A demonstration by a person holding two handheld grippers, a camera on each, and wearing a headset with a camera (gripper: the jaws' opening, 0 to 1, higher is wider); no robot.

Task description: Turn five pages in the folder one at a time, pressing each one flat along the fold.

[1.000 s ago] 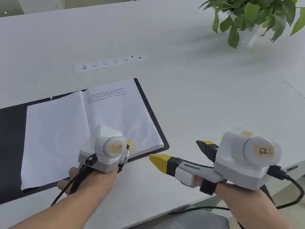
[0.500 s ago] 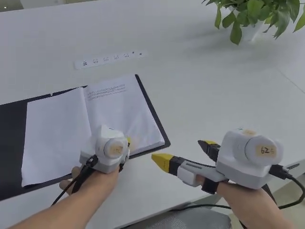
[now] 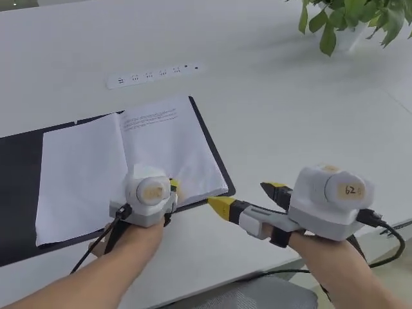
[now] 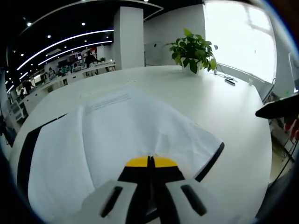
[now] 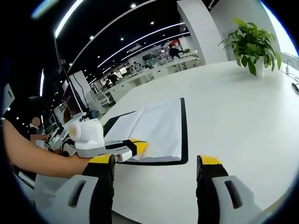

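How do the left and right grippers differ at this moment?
The left gripper has its jaws shut; the right gripper has them wide open. The left gripper is over the folder's right page near its lower edge; the right gripper is over bare table beside it. Both have yellow tips.

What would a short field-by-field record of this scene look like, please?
Folder: black folder, lying open on the white table
Pages: white paper pages, spread open, with print at the top of the right-hand one
Left gripper: jaws shut, tips over the right-hand page's near edge
Right gripper: jaws open, empty, over bare table beside the folder
Background: white power strip, green potted plant
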